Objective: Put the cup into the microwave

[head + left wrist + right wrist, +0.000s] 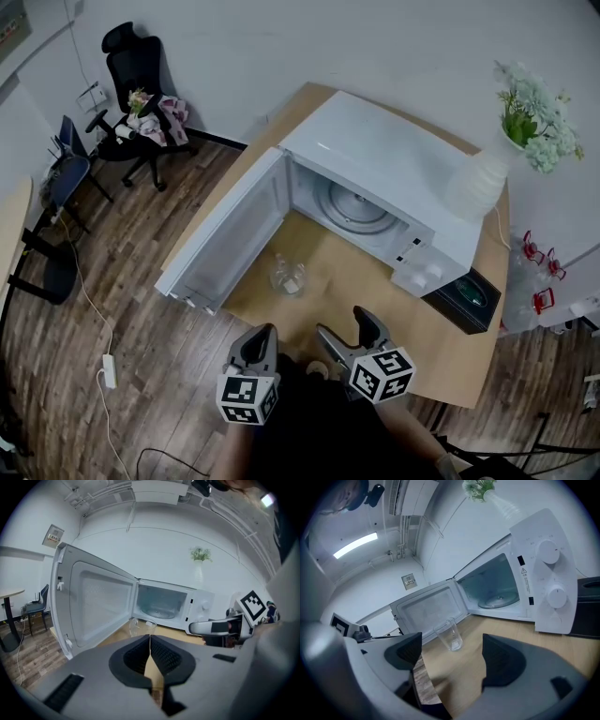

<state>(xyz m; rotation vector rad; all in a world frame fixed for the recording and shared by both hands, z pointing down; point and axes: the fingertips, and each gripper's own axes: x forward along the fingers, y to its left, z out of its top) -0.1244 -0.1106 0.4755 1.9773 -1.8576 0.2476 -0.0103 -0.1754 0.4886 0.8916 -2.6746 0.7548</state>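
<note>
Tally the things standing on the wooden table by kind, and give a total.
Microwave: 1
Clear glass cup: 1
White vase of flowers: 1
Black box: 1
Total: 4

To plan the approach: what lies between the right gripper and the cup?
Only bare table lies between right gripper and cup; the right gripper view shows this.

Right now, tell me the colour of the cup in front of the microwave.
The cup is clear, colourless glass; best seen in the right gripper view.
</note>
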